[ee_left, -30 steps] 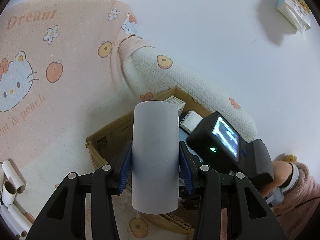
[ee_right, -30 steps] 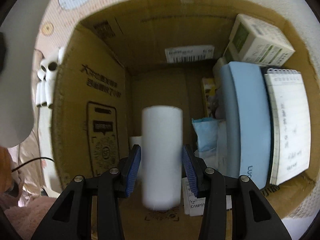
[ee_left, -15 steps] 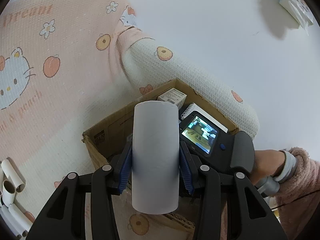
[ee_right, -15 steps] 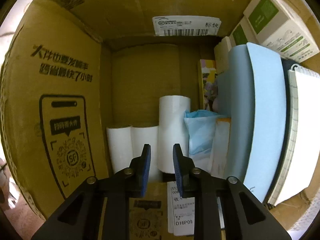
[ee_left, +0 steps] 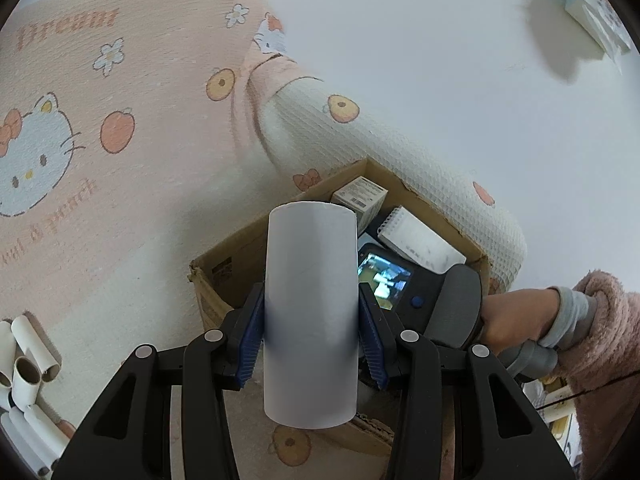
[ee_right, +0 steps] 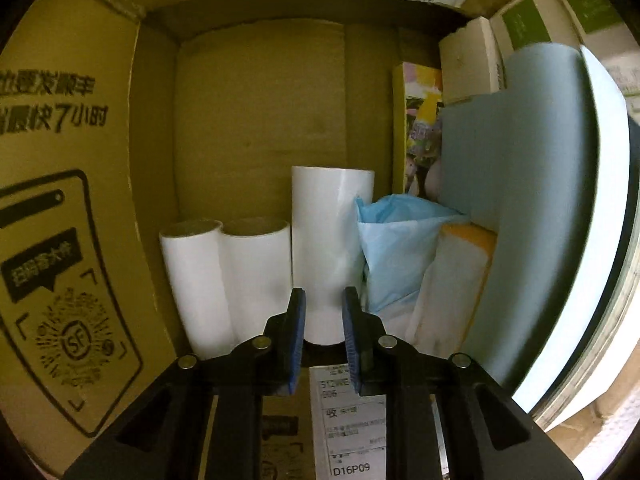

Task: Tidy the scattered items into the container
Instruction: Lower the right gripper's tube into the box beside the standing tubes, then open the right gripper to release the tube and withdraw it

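Note:
My left gripper is shut on a white cardboard tube, held upright above the near corner of the brown cardboard box. My right gripper is deep inside that box; its jaws are closing and nothing lies between them. Just beyond its fingertips a taller white tube stands on the box floor. Two shorter tubes stand to its left. In the left wrist view a hand holds the right gripper's housing with its lit screen.
A crumpled blue packet, a pale blue board and small green-and-white cartons fill the box's right side. A spiral notepad leans there too. Several loose tubes lie on the pink blanket at lower left.
My right gripper let go of its white tube, which now stands beside the two others, then sank deeper with its jaws narrowing. The left gripper still holds its tube.

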A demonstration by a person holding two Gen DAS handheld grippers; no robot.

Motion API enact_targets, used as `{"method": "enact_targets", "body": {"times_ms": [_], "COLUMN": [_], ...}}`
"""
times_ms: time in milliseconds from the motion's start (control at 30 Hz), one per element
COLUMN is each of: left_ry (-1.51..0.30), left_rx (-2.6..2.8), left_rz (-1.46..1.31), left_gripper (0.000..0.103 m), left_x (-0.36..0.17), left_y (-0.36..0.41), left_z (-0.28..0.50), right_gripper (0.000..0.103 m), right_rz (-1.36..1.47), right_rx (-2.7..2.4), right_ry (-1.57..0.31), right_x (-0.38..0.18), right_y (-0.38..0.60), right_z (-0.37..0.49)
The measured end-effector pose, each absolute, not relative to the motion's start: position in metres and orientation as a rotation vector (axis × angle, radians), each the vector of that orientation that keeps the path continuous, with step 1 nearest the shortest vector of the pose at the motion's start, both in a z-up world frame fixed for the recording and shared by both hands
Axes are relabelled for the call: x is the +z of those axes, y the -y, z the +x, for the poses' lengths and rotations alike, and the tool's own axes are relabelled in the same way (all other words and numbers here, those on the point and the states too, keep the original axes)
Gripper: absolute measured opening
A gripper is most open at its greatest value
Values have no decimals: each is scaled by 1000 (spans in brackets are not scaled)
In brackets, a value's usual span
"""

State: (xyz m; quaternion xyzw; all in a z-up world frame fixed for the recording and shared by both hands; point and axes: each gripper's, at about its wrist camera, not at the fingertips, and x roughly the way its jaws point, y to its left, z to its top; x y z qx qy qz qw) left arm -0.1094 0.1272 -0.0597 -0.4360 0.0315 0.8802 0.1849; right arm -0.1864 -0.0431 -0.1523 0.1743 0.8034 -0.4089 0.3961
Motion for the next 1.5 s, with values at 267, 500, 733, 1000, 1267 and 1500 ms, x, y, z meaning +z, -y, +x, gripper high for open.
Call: {"method": "enact_targets", "body": {"times_ms": [267,500,733,1000,1267,1500], "left_ry": [-116,-139,-201,-195,-217,-242], "left_rx": [2501,2533,2539,2540,2540,2542], "left_rz": [-1236,-1219,-1208,-1215,-1229,-1218], "left_gripper": [48,48,48,48,48,48], "left_x": [-62,-61,-59,-60,-64,-64], "left_y": [-122,-120,-122,-120,-119,-122], "left_z": [-119,-122,-122,-125,-123,-122], "right_gripper": [16,16,9,8,8,9], "right_rz": [371,380,398,442,461,385], "right_rx": [-997,-1025,-1051,-1017,-992,-919], "right_ry": [-1913,-1852,-1837,-1963,-1983,-1803], "right_x": [-128,-129,-141,-148,-141,-80], "right_y": [44,67,84,74,66,40], "right_z": [-168,-158,-162,-181,-187,-165]}}
